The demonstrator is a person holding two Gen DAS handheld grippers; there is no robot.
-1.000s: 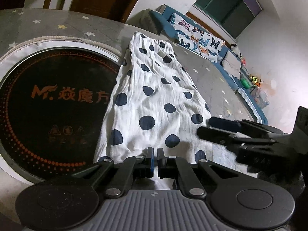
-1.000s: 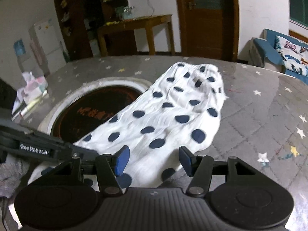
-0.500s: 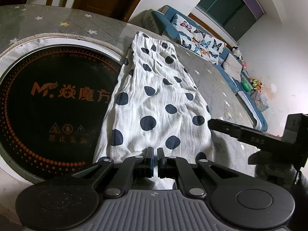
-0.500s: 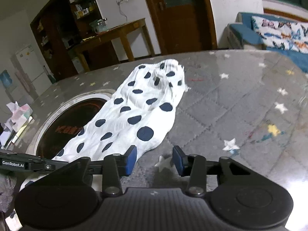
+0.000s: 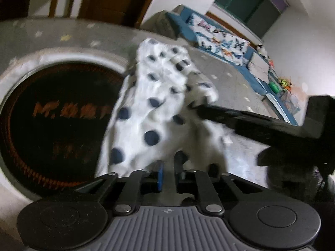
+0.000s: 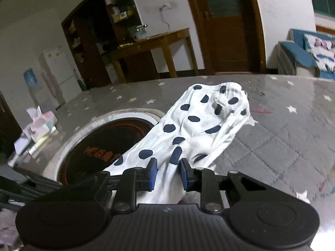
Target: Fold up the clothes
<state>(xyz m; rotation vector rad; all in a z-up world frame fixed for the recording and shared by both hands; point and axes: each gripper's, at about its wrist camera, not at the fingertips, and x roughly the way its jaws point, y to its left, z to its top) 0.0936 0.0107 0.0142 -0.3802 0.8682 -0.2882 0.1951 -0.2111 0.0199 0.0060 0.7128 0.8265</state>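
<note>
A white garment with dark blue dots (image 5: 150,113) lies lengthwise on the grey star-patterned table (image 6: 282,136). Its near end is raised and bunched; the far end (image 6: 217,100) rests on the table. My left gripper (image 5: 169,172) is shut on the near hem, with cloth between its pads; this view is blurred. My right gripper (image 6: 167,174) is shut on the garment's near right edge, and a fold of cloth runs down between its blue pads (image 6: 151,174). The right gripper's black body (image 5: 261,123) shows in the left wrist view, reaching into the cloth from the right.
A round black hotplate with orange lettering (image 6: 100,144) is set into the table left of the garment, which partly overlaps it. A tissue box (image 6: 43,123) sits at the far left. A blue sofa (image 5: 219,41) and a wooden side table (image 6: 150,41) stand beyond.
The right gripper went from open beside the garment to shut on its edge. Both grippers have lifted the near end, and the flat cloth is now bunched and raised.
</note>
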